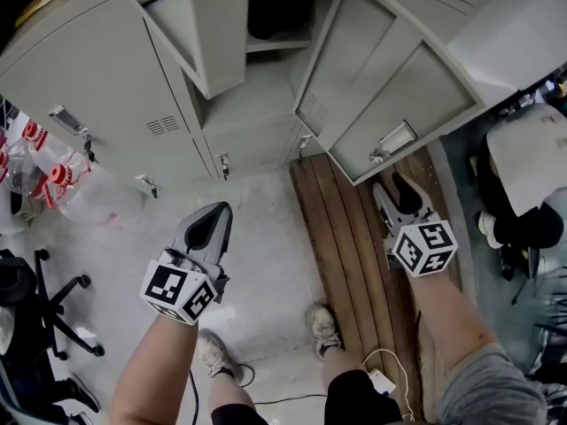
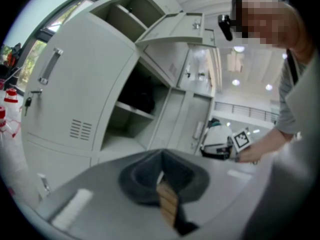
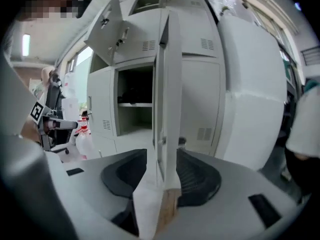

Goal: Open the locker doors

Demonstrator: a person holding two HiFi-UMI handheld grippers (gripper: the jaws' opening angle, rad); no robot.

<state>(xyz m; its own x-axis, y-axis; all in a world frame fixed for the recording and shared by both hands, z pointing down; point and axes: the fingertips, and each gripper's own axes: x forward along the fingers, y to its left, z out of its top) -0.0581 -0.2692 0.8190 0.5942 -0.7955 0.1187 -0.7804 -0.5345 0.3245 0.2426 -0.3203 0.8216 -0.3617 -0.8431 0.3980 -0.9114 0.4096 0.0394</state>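
A bank of grey lockers (image 1: 248, 104) stands ahead, and several of its doors hang open. One open door (image 1: 399, 96) with a metal handle (image 1: 396, 138) swings out at the right. My right gripper (image 1: 390, 186) is just below that handle. In the right gripper view the door's thin edge (image 3: 167, 84) runs upright between the jaws of my right gripper (image 3: 165, 171), which stand open around it. My left gripper (image 1: 218, 211) hovers over the floor in front of the lower lockers, shut and empty; the left gripper view shows my left gripper (image 2: 161, 173) with its pads together. The far-left door (image 1: 89, 78) is closed.
Water bottles with red caps (image 1: 53, 180) lie at the left beside a black office chair (image 1: 35, 299). Wooden boards (image 1: 354, 255) cover the floor under my right arm. My feet (image 1: 323, 326) and a white cable with its plug (image 1: 383, 381) are below. A dark chair (image 1: 523, 220) stands at the right.
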